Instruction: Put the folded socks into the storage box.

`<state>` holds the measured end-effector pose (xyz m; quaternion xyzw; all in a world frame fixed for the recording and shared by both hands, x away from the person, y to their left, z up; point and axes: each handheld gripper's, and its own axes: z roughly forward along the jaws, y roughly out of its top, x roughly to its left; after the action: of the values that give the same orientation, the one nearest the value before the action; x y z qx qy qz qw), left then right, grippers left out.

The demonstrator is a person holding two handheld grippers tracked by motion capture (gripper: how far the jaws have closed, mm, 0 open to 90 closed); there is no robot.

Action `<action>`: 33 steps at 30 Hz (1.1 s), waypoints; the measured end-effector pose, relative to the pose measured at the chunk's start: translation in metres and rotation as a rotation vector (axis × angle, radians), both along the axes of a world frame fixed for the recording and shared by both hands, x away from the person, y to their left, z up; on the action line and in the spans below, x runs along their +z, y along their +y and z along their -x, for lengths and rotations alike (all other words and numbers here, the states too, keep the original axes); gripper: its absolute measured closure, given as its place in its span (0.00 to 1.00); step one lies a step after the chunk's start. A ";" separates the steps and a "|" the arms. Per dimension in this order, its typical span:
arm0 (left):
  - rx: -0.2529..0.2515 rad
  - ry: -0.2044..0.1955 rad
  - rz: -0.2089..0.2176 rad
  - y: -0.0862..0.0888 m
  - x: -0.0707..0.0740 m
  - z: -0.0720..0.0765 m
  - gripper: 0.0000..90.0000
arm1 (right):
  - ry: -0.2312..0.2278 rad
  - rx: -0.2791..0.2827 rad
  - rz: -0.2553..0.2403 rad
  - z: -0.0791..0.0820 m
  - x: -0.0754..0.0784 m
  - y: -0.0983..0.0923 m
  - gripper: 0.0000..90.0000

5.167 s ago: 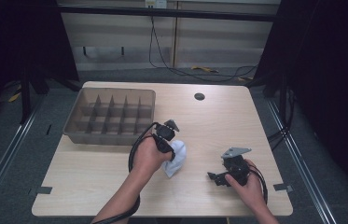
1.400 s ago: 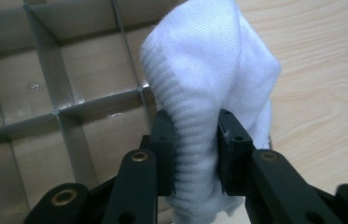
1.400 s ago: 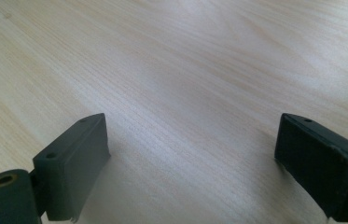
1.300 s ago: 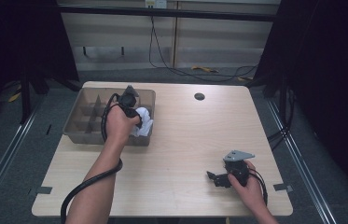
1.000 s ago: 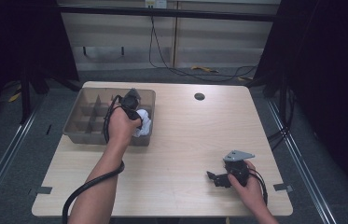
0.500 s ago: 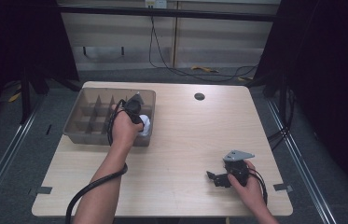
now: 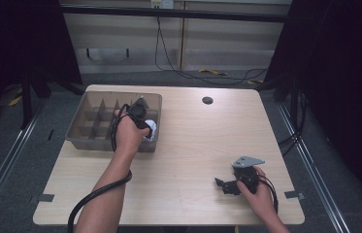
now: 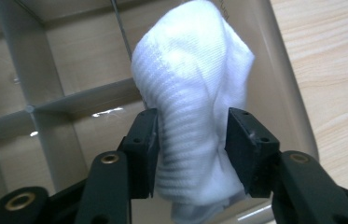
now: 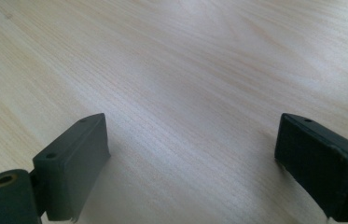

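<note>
A white sock (image 8: 190, 70) hangs between the jaws of my left gripper (image 8: 192, 126), down inside the front right compartment of the grey divided tray (image 7: 87, 141). The jaws have just been opening, and both pads (image 8: 146, 140) still touch the sock and pinch it narrow. In the high view the left gripper (image 7: 146, 128) points down into the tray's right end, with the sock (image 7: 151, 131) showing white beside the hand. My right gripper (image 7: 221, 185) rests on the table near the front right, open with bare wood between its jaws (image 9: 190, 149).
The tray holds several compartments and stands at the table's back left. A small black round insert (image 7: 207, 100) sits in the tabletop (image 7: 188, 145) near the back edge. Cables lie on the floor behind the table.
The left hand carried the sock from the middle of the table over the tray and lowered it into the front right compartment. The right hand has kept still.
</note>
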<state>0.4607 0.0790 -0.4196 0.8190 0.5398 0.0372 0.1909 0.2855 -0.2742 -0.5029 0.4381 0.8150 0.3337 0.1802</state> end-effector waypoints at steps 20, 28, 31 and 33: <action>-0.005 0.016 0.035 0.001 0.033 -0.005 0.85 | -0.005 0.005 0.002 -0.001 0.000 0.000 0.10; 0.002 0.065 0.043 -0.002 0.018 -0.010 1.00 | -0.002 0.005 0.001 -0.001 0.000 0.000 0.10; -0.016 0.090 0.043 -0.007 0.008 -0.010 1.00 | 0.000 0.003 0.001 -0.001 0.000 0.000 0.10; -0.027 0.097 0.036 -0.010 0.002 -0.009 1.00 | 0.000 0.003 0.002 -0.001 0.000 0.000 0.10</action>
<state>0.4697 0.0692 -0.4174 0.8234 0.5380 -0.0148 0.1798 0.2860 -0.2739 -0.5029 0.4367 0.8159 0.3334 0.1801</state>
